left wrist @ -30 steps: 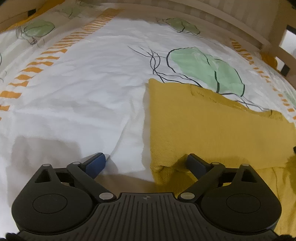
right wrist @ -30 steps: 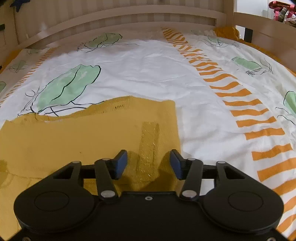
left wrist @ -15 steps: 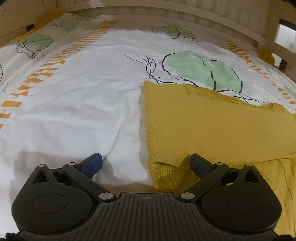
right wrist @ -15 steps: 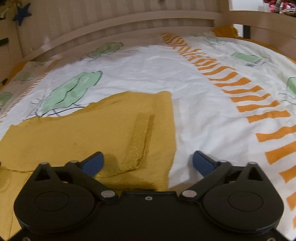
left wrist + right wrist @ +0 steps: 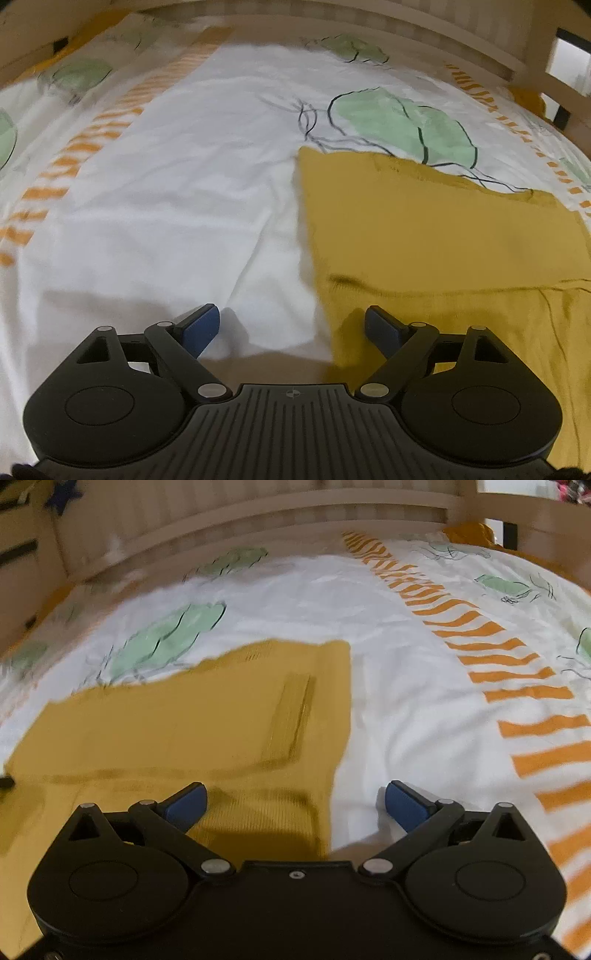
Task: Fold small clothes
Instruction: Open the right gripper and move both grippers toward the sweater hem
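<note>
Both grippers spread at the near corners of a half-folded mustard knit on the bed

The mustard knit garment (image 5: 436, 236) lies flat on the leaf-print duvet (image 5: 177, 206), a folded layer ending in a crease across it, likely so each near corner can be taken next. The left hand-held gripper (image 5: 291, 326) hangs spread wide over the garment's left edge, one pad above duvet, the other above knit, pinching nothing. The right hand-held gripper (image 5: 295, 805) is spread likewise across the garment's right edge, near the ribbed strip (image 5: 291, 720) lying on the garment; whether either pad touches fabric I cannot tell
</note>
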Demonstrator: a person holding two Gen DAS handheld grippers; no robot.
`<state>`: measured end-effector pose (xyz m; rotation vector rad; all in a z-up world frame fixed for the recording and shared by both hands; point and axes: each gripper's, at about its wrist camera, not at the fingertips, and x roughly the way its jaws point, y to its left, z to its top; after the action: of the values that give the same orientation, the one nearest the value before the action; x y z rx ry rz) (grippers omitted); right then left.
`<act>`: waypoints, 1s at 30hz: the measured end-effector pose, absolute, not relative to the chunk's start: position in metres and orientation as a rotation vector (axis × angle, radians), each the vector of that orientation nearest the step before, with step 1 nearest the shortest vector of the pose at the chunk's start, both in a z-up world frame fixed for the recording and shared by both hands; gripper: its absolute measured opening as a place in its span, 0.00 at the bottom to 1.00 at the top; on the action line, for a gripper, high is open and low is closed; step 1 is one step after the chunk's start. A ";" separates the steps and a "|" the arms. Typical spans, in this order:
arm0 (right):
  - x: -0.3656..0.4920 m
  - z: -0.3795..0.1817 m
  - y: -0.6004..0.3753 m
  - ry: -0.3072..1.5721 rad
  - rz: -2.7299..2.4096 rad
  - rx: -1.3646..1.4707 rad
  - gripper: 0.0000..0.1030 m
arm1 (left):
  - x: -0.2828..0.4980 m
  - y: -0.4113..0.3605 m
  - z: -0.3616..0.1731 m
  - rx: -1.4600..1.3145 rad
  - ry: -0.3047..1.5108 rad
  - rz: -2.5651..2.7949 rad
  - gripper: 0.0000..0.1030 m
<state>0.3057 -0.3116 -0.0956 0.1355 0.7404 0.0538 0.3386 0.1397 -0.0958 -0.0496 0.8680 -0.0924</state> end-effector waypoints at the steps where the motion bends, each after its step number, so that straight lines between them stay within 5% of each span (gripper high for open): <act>1: 0.300 -0.095 -0.310 0.751 0.056 0.121 0.99 | 0.333 0.142 -0.094 -0.055 0.874 -0.089 0.83; 10: 0.237 -0.078 -0.305 0.828 0.070 0.138 0.94 | 0.270 0.156 -0.075 -0.249 0.913 -0.057 0.74; 30: 0.088 -0.043 -0.299 0.708 0.083 0.148 0.93 | 0.118 0.144 -0.066 -0.011 0.834 -0.072 0.74</act>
<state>0.0880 -0.2985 -0.0428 0.1484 0.7082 0.0832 0.1176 0.1440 -0.0660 -0.0106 0.8336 -0.0725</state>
